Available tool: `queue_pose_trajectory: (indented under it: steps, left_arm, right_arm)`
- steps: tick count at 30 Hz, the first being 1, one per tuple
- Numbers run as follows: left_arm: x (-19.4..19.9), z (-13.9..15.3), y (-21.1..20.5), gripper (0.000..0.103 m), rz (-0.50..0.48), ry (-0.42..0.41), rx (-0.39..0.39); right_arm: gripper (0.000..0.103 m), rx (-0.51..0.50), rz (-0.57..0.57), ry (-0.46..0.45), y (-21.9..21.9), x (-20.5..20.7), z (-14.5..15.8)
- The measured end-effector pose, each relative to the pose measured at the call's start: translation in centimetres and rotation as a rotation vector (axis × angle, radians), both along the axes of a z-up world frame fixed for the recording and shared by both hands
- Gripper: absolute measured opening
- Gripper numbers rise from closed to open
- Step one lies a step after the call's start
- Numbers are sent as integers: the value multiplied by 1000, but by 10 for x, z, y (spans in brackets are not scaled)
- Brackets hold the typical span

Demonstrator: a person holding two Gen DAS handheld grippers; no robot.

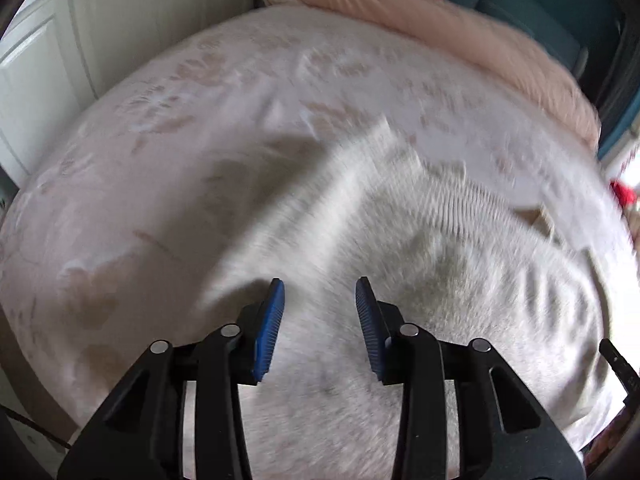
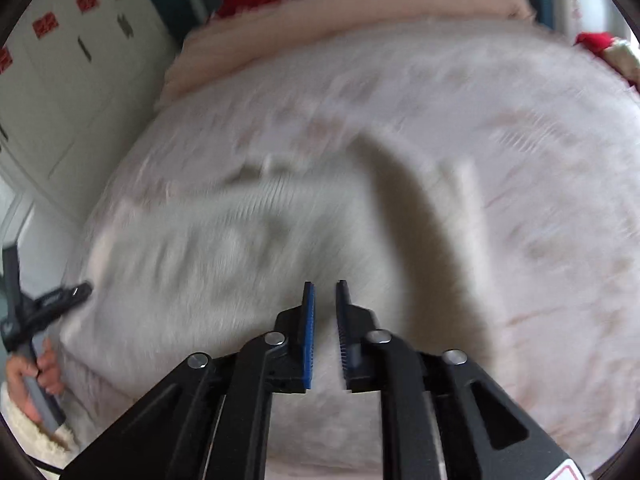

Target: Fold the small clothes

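Garment lies flat on the bed

White garment, blurred, perhaps a small shirt, lies spread on the pale floral bed. Left hand-held gripper and right hand-held gripper hover above it, jaws apart, empty.

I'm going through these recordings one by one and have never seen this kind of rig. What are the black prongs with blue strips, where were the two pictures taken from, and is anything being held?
No robot here: a person holds a two-finger gripper in each hand, each with a fisheye camera looking along its fingers. One picture comes from the left gripper, the other from the right gripper. The blue strips are grip pads.

The right view also shows the person's hand holding the left tool.

Below lies a bed with a pale floral cover, a white garment spread on it, blurred. A pink blanket lies at the far side.

Both pairs of jaws stand apart, with nothing between them.
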State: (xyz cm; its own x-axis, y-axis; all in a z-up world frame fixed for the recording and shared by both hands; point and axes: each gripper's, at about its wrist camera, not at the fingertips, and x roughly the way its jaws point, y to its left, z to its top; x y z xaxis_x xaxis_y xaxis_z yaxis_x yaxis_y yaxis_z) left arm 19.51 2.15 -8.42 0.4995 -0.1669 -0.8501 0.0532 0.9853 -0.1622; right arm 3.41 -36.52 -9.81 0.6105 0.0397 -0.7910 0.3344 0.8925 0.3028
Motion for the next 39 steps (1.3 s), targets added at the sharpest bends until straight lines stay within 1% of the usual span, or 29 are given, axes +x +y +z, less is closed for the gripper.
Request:
queue_pose_trajectory:
  steps: [1, 2, 3, 4, 5, 6, 7, 8, 9, 10, 11, 13, 14, 15, 17, 18, 21, 25, 27, 29, 31, 33, 34, 35, 37, 38, 39]
  left_arm:
    - [3, 3, 5, 42, 16, -8, 1]
    - [8, 4, 8, 45, 23, -7, 3]
    - [16, 1, 8, 45, 24, 4, 13]
    - [23, -3, 6, 45, 27, 14, 29]
    - [29, -7, 4, 45, 27, 21, 44]
    - [37, -13, 1, 44, 31, 33, 71]
    - [42, -18, -2, 44, 29, 45, 91]
    - [45, -22, -4, 44, 28, 53, 110]
    - [48, -24, -7, 44, 29, 58, 125]
    - [47, -24, -7, 44, 33, 59, 128]
    - [46, -24, -6, 44, 36, 61, 129]
    - [47, -24, -7, 44, 34, 65, 137]
    - [47, -25, -7, 44, 33, 67, 142]
    - [47, -26, -8, 44, 31, 65, 152]
    - [49, -27, -10, 45, 27, 64, 164]
    - [48, -27, -11, 45, 26, 62, 171]
    - [47, -27, -11, 45, 21, 59, 175]
    - [47, -28, -12, 45, 20, 58, 184]
    - [47, -28, -12, 45, 20, 56, 187]
    - [47, -28, -12, 45, 19, 56, 188]
    - [47, -28, -13, 45, 19, 55, 190]
    - [46, -28, -14, 45, 19, 54, 196]
    - [45, -28, -15, 45, 19, 55, 197]
    - [45, -27, -14, 45, 20, 57, 191]
    - [41, -20, -6, 44, 24, 58, 127]
    - [37, -14, 3, 45, 30, 52, 72]
    - [29, -7, 18, 50, 54, 48, -12]
  right_arm:
    - [25, -17, -17, -5, -9, 2, 6]
    - [39, -37, -32, -4, -16, 6, 9]
    - [46, -75, -58, -2, -25, 13, 11]
    - [55, -101, -76, 7, -33, 18, 10]
    - [56, -113, -86, 27, -41, 24, 5]
    - [56, -104, -94, 74, -50, 39, -7]
    - [55, -90, -91, 96, -54, 46, -15]
    - [36, -68, -79, 114, -57, 53, -24]
    - [14, -33, -53, 132, -58, 60, -34]
    - [7, -7, -37, 144, -57, 63, -38]
    - [7, -6, -42, 130, -56, 61, -34]
    - [7, -39, -86, 64, -57, 53, -18]
    - [7, -39, -106, 56, -58, 51, -18]
    - [7, -26, -121, 79, -65, 53, -26]
    - [7, -10, -121, 163, -71, 59, -50]
    - [7, -11, -120, 159, -71, 59, -54]
    - [13, -38, -130, 119, -63, 55, -34]
    - [15, -114, -112, 43, -39, 42, 2]
    - [17, -131, -82, 0, -23, 35, 16]
    - [17, -124, -47, -13, -8, 31, 19]
    - [17, -123, -3, 17, 5, 33, 9]
    - [18, -124, 23, 90, 11, 38, -16]
    - [17, -115, 31, 143, 11, 42, -32]
    - [17, -113, 32, 151, 12, 43, -39]
    - [21, -124, 20, 129, 17, 40, -25]
    - [21, -113, 28, 100, 22, 38, -12]
    - [21, -107, 42, 69, 29, 35, 0]
